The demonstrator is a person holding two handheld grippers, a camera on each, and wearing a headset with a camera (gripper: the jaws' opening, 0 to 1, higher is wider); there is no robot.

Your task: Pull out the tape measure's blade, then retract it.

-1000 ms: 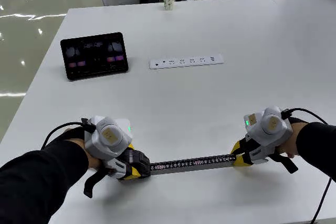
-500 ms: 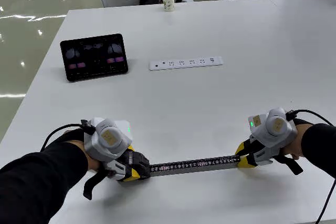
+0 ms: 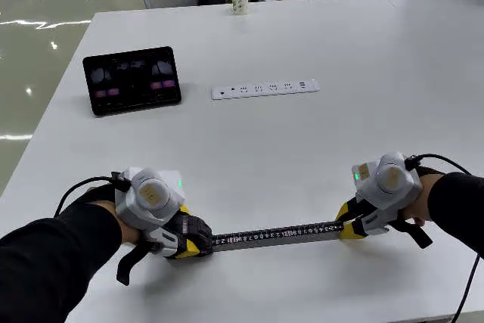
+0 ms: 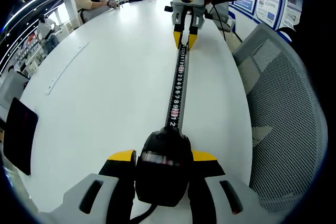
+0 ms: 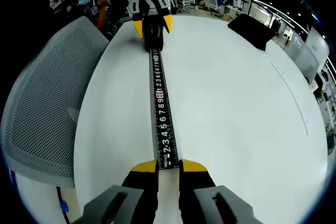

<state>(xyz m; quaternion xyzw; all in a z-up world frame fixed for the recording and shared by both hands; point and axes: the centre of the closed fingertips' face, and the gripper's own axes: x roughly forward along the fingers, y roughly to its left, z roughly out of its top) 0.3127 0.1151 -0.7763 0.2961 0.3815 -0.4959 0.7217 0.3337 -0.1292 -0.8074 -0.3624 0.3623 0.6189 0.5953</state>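
A black tape measure case [image 3: 198, 232] rests on the white table [image 3: 302, 149] near its front edge, and my left gripper [image 3: 189, 232] is shut on it. The dark blade [image 3: 276, 234], printed with white numbers, runs out flat to the right. My right gripper [image 3: 349, 230] is shut on the blade's tip. In the left gripper view the case [image 4: 165, 166] sits between the yellow-tipped jaws, and the blade [image 4: 177, 85] stretches to the right gripper [image 4: 185, 34]. In the right gripper view the blade [image 5: 159, 103] leads away to the left gripper [image 5: 152, 22].
A dark tablet [image 3: 132, 79] stands at the back left. A white power strip [image 3: 265, 88] lies mid-table, and a paper cup [image 3: 240, 0] sits at the far edge. A grey mesh chair [image 4: 286, 124] is beside the table's near edge. People sit at the table's end [image 4: 121, 1].
My right gripper has drawn slightly to the right, and a little more blade is out than one second ago. The left gripper and case stay in place.
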